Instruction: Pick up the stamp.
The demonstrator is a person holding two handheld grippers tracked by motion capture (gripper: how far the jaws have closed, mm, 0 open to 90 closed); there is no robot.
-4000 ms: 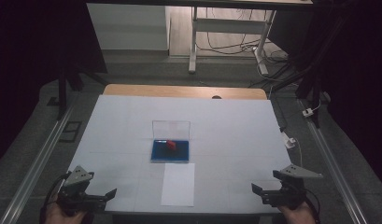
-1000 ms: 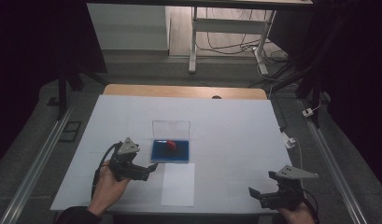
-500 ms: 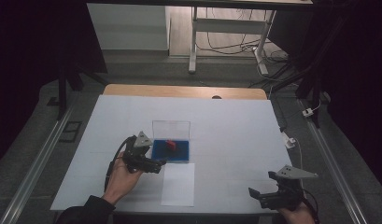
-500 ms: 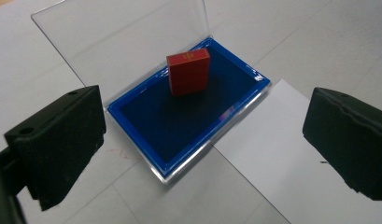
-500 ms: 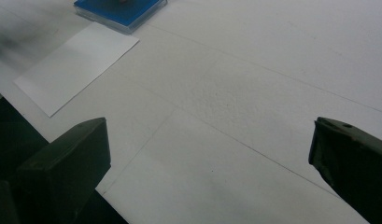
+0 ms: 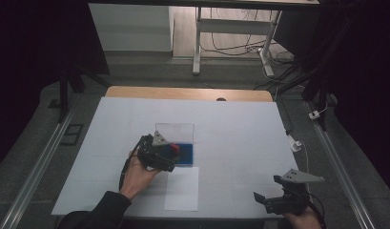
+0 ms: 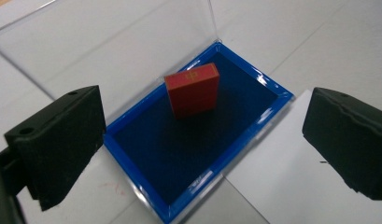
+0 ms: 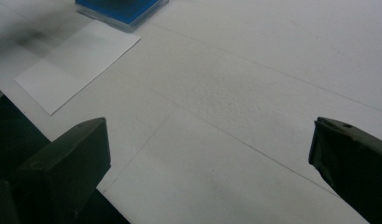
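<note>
the left gripper [image 6: 169, 156] hangs over the near left edge of the blue tray [image 7: 254, 74], its jaws spread wide and holding nothing. a small red block [image 7: 192, 89] stands upright on the tray's dark blue floor, just in front of the clear lid [image 7: 109, 51] that rises from the tray's far side. a white sheet of paper [image 6: 183, 188] lies just beside the tray. the right gripper [image 6: 271, 196] rests near the table's [image 6: 240, 129] near right edge, jaws wide apart and empty.
</note>
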